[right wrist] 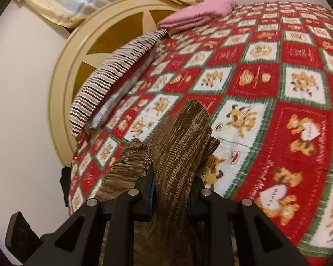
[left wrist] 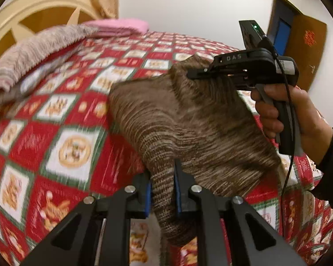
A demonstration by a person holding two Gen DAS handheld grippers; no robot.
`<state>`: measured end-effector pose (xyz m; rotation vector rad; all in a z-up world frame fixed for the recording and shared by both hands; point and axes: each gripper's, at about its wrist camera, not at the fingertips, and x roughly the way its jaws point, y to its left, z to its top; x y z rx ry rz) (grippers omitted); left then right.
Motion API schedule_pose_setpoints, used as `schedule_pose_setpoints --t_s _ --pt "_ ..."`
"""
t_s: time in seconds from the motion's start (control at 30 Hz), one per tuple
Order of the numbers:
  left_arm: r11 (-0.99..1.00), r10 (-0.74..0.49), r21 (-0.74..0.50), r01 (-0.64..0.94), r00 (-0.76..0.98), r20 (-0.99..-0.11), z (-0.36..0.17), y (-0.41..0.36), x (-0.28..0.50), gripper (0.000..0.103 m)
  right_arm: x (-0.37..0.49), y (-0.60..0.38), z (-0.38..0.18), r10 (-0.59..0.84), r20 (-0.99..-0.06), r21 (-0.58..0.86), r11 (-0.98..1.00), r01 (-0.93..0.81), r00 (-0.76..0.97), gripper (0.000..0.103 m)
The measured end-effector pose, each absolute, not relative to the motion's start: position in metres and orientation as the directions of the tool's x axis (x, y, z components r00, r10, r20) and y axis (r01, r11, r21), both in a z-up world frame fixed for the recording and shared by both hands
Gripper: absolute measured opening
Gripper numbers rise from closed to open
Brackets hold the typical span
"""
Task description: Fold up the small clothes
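A brown striped knit garment (left wrist: pixel 188 119) hangs in the air above the red patterned bedspread (left wrist: pixel 62 119). My left gripper (left wrist: pixel 163 190) is shut on its lower edge. My right gripper (left wrist: pixel 189 74), seen from the left wrist view and held by a hand, is shut on the garment's upper corner. In the right wrist view the same knit garment (right wrist: pixel 179 137) is bunched between the fingers of my right gripper (right wrist: pixel 173 184), which is shut on it. The cloth drapes down over the fingers and hides the pads.
A striped folded cloth (right wrist: pixel 113 75) and a pink folded cloth (right wrist: pixel 195 13) lie near the cream headboard (right wrist: pixel 62 84). They also show at the far left of the left wrist view: the striped cloth (left wrist: pixel 33 53), the pink cloth (left wrist: pixel 119 26). A wooden door (left wrist: pixel 304 44) stands at the right.
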<state>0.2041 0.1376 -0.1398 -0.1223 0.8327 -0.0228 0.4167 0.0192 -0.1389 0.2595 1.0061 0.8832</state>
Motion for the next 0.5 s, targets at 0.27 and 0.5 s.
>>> schedule_pose_setpoints --t_s 0.27,0.5 --pt "0.996 -0.010 -0.066 -0.059 0.663 -0.749 -0.157 0.136 0.200 0.054 0.433 0.012 -0.165 0.676 -0.694 0.532 0.714 -0.456 0.248 0.023" --pt "0.991 0.039 -0.061 -0.120 0.690 -0.723 -0.134 0.142 0.175 0.074 0.402 -0.010 -0.134 0.571 -0.726 0.408 0.806 -0.428 0.383 0.040"
